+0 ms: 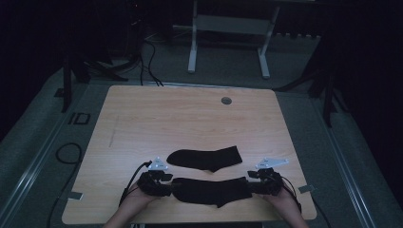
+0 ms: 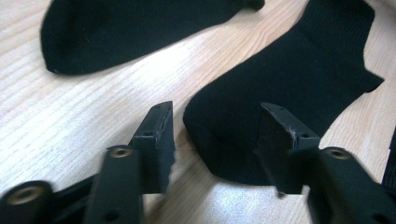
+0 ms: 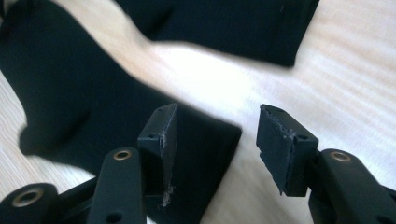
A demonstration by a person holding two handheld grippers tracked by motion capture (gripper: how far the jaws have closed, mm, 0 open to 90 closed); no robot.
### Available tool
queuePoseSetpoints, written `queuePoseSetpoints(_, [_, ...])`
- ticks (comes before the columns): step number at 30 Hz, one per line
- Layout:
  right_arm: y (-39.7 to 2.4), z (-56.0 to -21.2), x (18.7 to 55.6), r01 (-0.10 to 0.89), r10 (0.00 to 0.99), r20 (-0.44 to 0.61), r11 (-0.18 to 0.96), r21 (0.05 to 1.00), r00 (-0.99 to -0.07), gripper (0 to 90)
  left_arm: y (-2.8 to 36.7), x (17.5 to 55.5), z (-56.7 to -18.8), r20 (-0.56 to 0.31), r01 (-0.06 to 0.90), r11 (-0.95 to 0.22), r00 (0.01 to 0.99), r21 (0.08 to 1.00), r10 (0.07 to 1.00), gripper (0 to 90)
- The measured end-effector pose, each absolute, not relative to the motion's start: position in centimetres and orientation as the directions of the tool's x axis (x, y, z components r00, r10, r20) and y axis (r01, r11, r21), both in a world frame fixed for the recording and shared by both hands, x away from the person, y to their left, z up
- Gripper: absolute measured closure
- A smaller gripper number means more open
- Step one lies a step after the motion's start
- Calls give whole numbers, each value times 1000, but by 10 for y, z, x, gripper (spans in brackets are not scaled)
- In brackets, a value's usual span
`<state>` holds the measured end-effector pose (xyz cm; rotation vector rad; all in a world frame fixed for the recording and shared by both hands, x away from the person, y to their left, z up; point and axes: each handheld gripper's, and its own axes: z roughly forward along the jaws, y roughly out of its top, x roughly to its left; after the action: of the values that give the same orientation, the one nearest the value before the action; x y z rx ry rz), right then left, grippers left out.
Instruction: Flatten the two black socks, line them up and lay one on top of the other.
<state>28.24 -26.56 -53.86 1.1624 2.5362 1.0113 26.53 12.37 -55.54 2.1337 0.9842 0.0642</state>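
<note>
Two black socks lie flat on the wooden table (image 1: 142,118). The far sock (image 1: 204,158) rests just beyond the near sock (image 1: 211,190). My left gripper (image 1: 168,187) is at the near sock's toe end, and my right gripper (image 1: 252,185) is at its cuff end. In the left gripper view the open gripper (image 2: 215,109) has the near sock's (image 2: 289,70) rounded toe lying between its jaws, with the far sock (image 2: 130,28) above. In the right gripper view the open gripper (image 3: 217,112) straddles a corner of the near sock's (image 3: 84,107) cuff, and the far sock (image 3: 224,23) lies beyond.
A round grey grommet (image 1: 226,100) sits near the table's far edge. Tape tabs mark the front corners (image 1: 74,195). A white desk frame (image 1: 192,47) stands on the floor behind, and a cable loop (image 1: 69,153) lies on the floor at the left.
</note>
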Motion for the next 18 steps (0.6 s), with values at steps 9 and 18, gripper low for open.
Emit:
queuePoseSetpoints(9, [-260,-551,276,603,726,63,516,608,-685,717,118,263,-562,-214,606,-466,728,645,651,720])
queuePoseSetpoints(18, [-254,-541,273,588,721,66,505,632,-690,860,123,261,-552,-235,610,-440,722,658,650,872])
